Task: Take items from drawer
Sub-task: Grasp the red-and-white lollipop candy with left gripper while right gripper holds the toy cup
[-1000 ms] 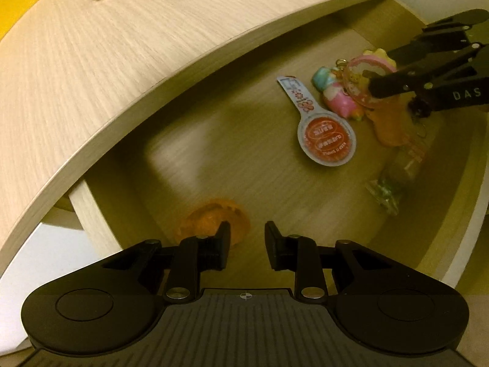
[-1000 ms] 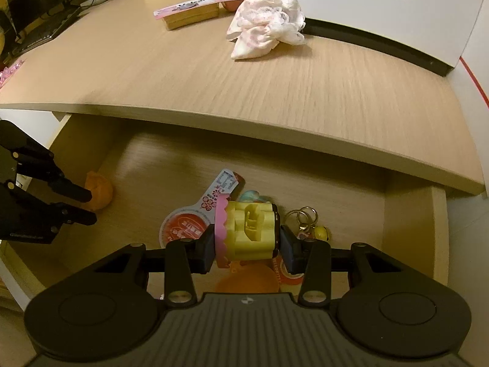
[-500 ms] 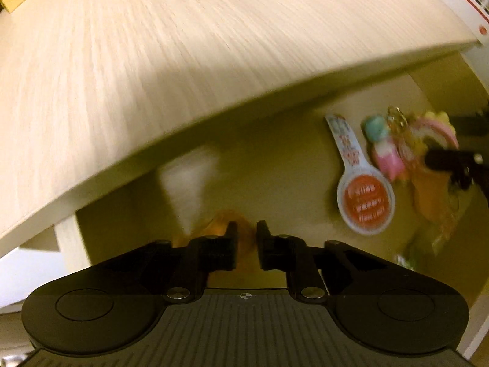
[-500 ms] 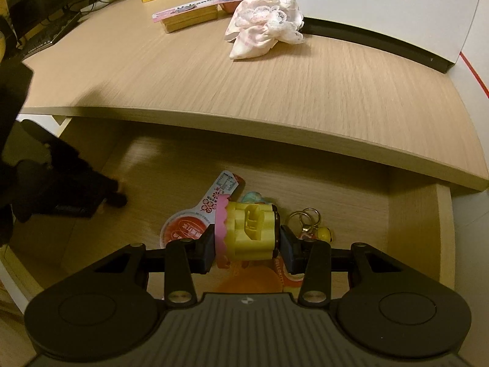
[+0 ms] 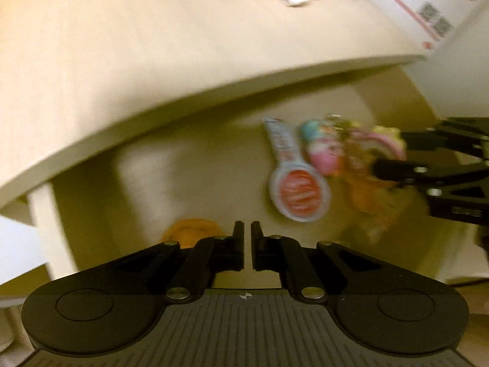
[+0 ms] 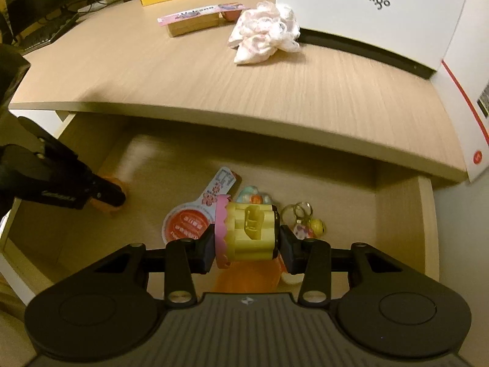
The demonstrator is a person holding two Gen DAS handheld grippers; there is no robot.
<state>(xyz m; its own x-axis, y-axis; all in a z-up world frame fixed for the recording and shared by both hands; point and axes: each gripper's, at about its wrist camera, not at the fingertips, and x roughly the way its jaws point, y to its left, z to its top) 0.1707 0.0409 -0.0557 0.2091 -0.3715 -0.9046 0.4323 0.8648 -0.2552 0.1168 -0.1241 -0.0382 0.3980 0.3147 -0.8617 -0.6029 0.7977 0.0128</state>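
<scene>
Now the left tool has shut empty; the right tool holds its toy.

Left wrist view: the left tool (image 5: 247,246) has narrowed since a second ago to a thin slit, gripping nothing, the orange ball (image 5: 192,234) just left of its tips, so that item still needs grasping. Right wrist view: the right tool (image 6: 247,242) stays clamped on the yellow toy (image 6: 249,232), level above the drawer (image 6: 400,211) floor, below the worktop (image 6: 214,70) edge.
</scene>
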